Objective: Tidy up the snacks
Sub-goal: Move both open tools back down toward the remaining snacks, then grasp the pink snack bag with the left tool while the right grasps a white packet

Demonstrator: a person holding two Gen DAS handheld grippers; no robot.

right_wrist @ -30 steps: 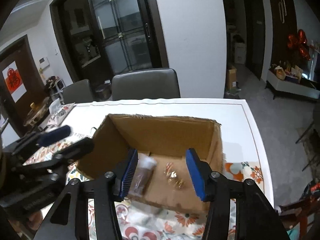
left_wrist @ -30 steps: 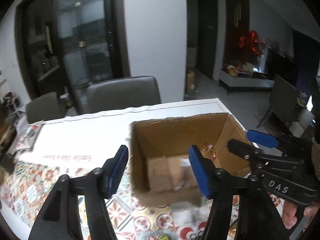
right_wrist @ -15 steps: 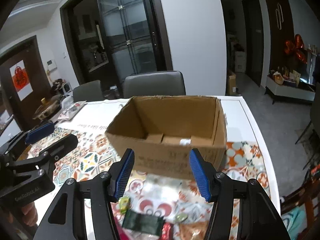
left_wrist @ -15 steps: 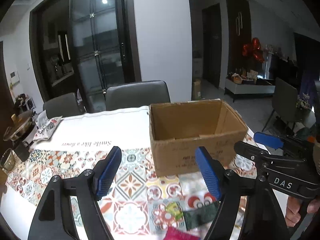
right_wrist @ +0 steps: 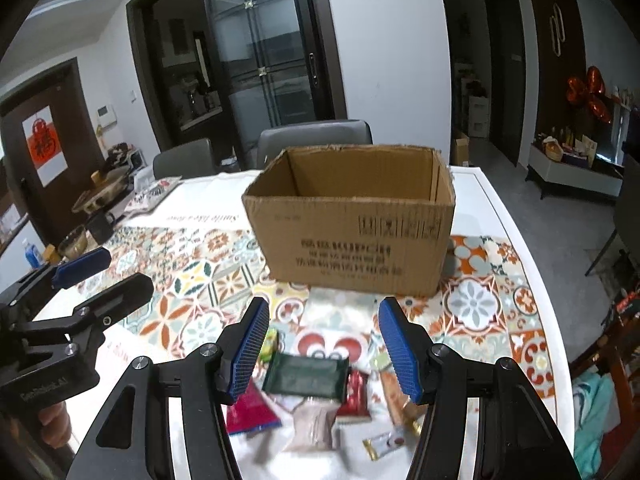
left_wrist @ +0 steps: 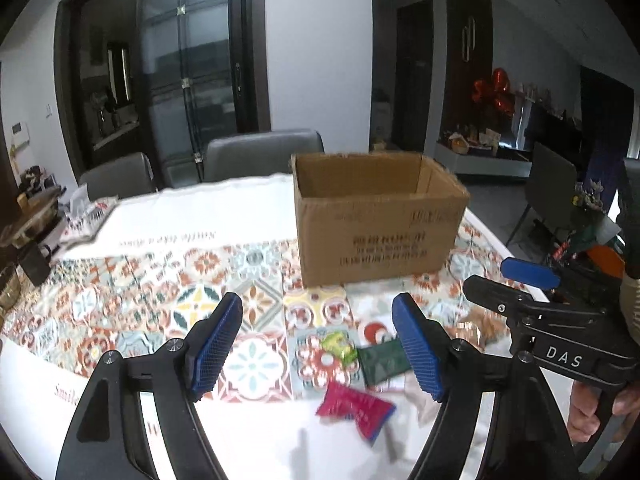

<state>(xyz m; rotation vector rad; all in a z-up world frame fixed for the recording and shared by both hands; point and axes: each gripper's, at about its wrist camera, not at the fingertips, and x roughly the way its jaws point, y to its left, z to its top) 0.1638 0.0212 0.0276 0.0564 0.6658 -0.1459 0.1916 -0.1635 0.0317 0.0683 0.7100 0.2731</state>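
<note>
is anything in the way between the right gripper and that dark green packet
Nothing visible blocks it. The right gripper is open and empty, and the dark green packet lies flat on the tablecloth just below its fingers, uncovered, with a red packet touching its right edge.

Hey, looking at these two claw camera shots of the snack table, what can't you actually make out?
- Inside of the cardboard box: both views are too low, and its front wall hides the floor.
- Dark green packet: label blurred in the right view; the left claw finger covers one end in the left view.
- Pink packet: blurred in the left view, half hidden behind the right claw finger.
- Print on the box: too soft to read.
</note>
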